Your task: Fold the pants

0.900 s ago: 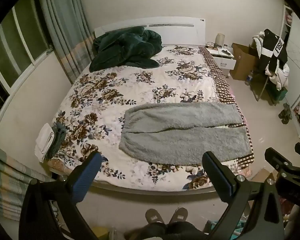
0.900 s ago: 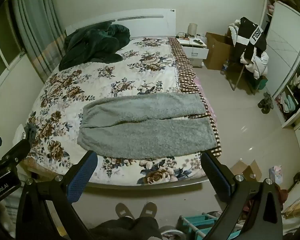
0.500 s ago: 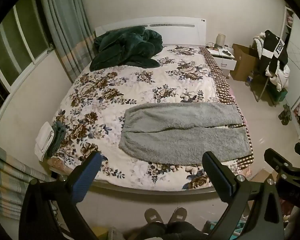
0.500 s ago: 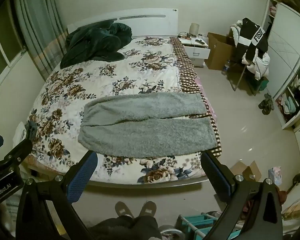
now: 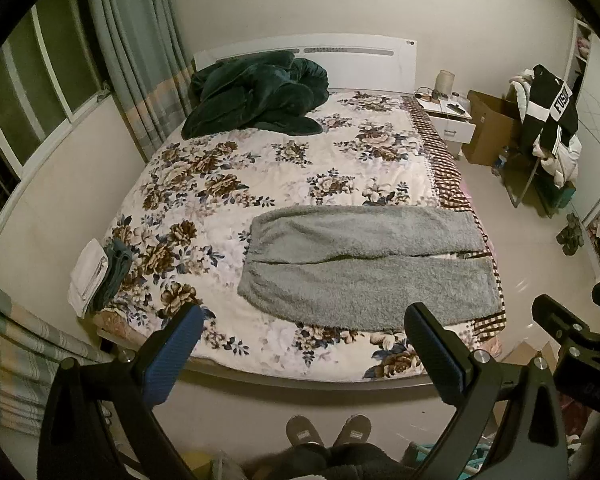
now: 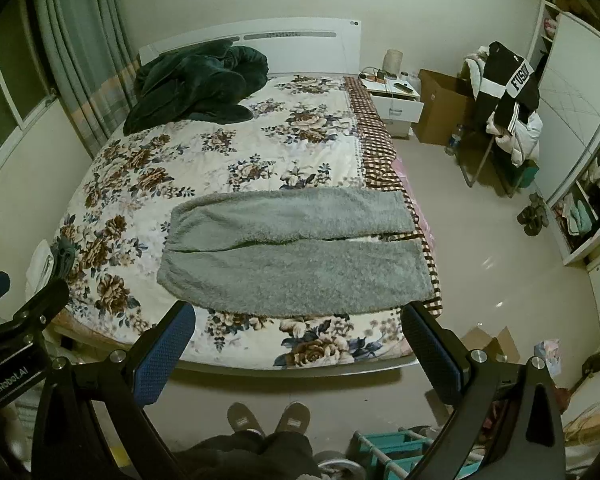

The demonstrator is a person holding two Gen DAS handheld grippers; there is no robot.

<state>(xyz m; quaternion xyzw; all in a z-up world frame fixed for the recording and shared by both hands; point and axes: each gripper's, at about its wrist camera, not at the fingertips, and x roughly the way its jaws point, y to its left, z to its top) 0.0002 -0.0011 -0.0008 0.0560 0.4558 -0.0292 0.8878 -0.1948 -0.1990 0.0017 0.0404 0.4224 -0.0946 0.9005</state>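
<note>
Pants [image 5: 368, 264] lie flat across the bed's [image 5: 260, 184] near end, legs side by side, ready for folding; I hold left gripper [image 5: 300, 340] and right gripper [image 6: 296, 340] wide, empty, above the floor.

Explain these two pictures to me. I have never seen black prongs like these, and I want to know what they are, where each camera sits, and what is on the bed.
There is no robot here. A person, whose slippers show at the bottom, holds a two-finger tool in each hand. Each tool carries a wide-angle camera looking along its fingers. One picture comes from the left tool, the other from the right tool. Both tools are open and hold nothing.

On the bed lie grey pants, spread flat with the legs side by side, pointing right. A dark green blanket is heaped by the headboard. Small folded cloths sit at the bed's near left corner.
</note>
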